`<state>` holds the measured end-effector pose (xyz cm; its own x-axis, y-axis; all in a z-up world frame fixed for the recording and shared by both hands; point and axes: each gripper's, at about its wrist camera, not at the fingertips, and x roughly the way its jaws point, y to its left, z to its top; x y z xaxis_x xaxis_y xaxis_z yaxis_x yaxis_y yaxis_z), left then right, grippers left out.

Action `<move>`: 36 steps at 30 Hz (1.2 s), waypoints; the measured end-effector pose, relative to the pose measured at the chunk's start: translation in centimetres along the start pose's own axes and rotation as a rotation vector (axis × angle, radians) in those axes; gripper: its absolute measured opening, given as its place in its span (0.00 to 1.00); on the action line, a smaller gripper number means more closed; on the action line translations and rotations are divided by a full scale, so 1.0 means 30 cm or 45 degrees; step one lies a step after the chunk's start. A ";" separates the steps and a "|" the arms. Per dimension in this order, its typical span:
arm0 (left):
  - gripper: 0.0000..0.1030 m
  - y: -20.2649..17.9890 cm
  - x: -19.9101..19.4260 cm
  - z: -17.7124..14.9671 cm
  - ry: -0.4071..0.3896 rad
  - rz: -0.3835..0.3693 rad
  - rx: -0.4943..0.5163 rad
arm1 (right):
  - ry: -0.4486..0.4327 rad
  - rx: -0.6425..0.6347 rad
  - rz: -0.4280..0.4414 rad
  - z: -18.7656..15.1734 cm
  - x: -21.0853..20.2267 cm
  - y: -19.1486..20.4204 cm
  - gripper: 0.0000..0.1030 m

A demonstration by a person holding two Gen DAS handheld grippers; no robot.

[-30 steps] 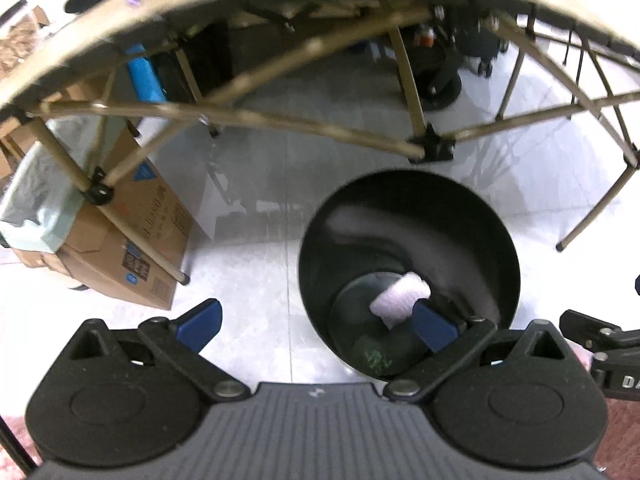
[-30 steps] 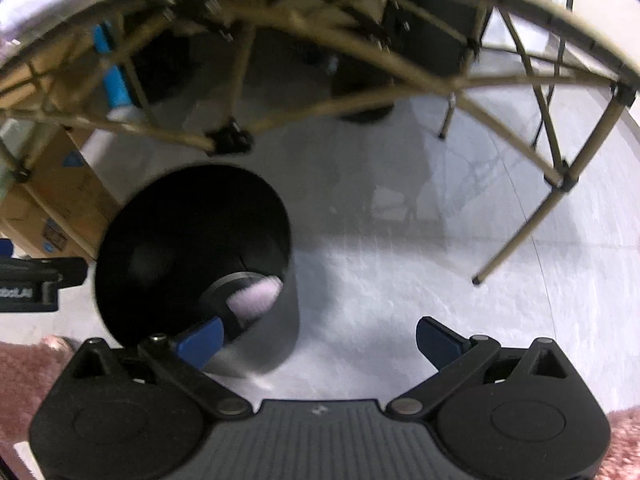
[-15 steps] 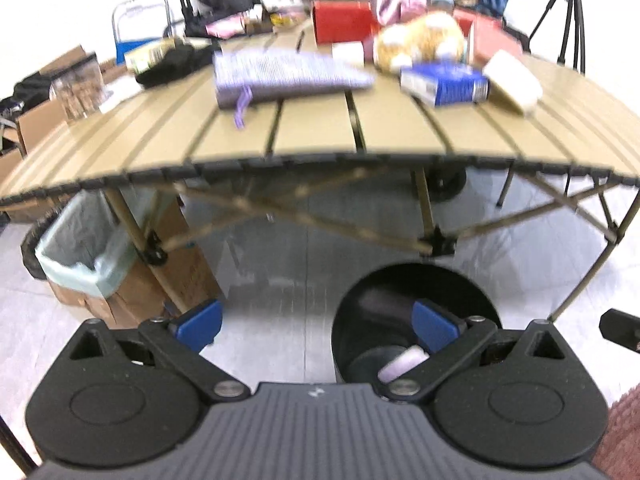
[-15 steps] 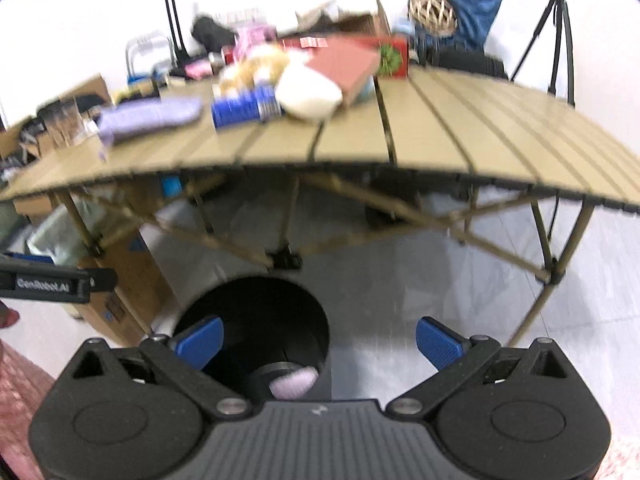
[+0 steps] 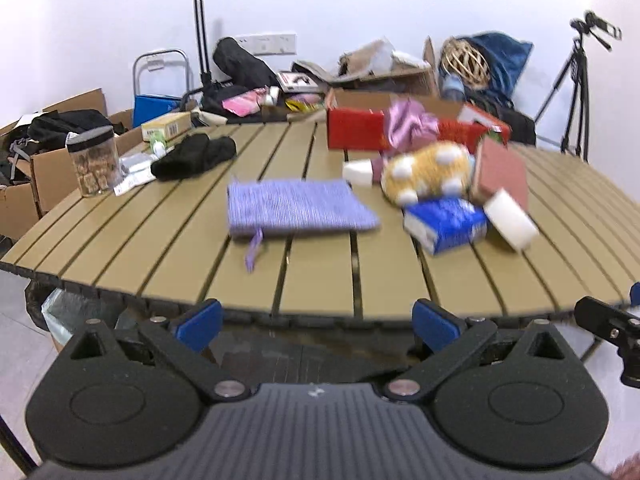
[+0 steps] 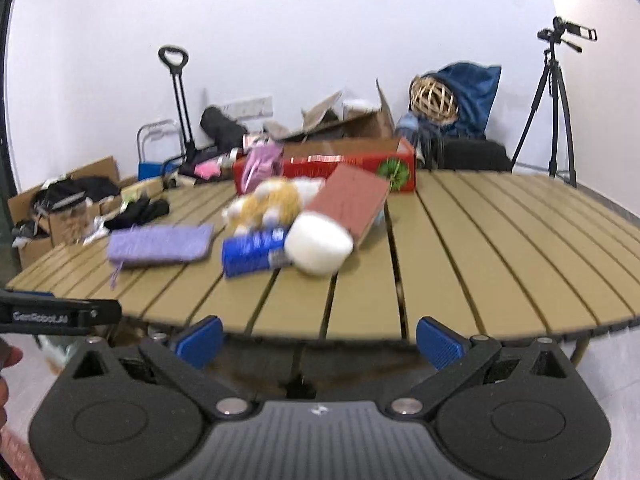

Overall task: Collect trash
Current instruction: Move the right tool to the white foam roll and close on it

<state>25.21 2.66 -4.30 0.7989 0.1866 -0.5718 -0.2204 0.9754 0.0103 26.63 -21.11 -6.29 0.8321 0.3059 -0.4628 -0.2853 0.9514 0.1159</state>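
A slatted tan table (image 5: 320,276) (image 6: 480,248) carries the clutter. On it lie a purple knitted pouch (image 5: 296,208) (image 6: 160,246), a blue packet (image 5: 444,224) (image 6: 256,252), a white block (image 5: 512,218) (image 6: 318,246), a yellow plush toy (image 5: 428,172) (image 6: 272,200), a reddish book (image 5: 500,178) (image 6: 352,204) and a red box (image 5: 360,128) (image 6: 348,164). My left gripper (image 5: 316,320) hangs open and empty at the table's near edge. My right gripper (image 6: 318,338) is likewise open and empty, just right of the left one (image 6: 56,316).
A black cloth (image 5: 196,156) and a lidded jar (image 5: 94,164) sit at the table's left. Cardboard boxes (image 5: 48,168) and a trolley (image 5: 200,32) stand behind on the left, a tripod (image 5: 572,92) (image 6: 556,100) on the right. A bag-lined box (image 5: 60,316) sits under the table's left corner.
Both views have swung up from the black bin on the floor, with a pale piece of trash inside, to the table top. The bin is out of view now. Both grippers stayed open.
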 end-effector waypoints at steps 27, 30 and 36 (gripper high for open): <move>1.00 0.080 0.202 0.158 -0.034 0.041 -0.048 | -0.046 0.165 0.094 0.130 0.438 -0.024 0.72; 1.00 0.096 0.211 0.156 -0.026 0.055 -0.059 | -0.046 0.151 0.069 0.125 0.444 -0.010 0.56; 1.00 0.135 0.226 0.165 -0.019 0.054 -0.101 | -0.097 0.131 0.079 0.106 0.405 0.005 0.51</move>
<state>32.49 8.47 -4.08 0.7959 0.2298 -0.5601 -0.2975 0.9542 -0.0312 38.20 -17.14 -9.09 0.8492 0.3622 -0.3843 -0.2904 0.9281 0.2332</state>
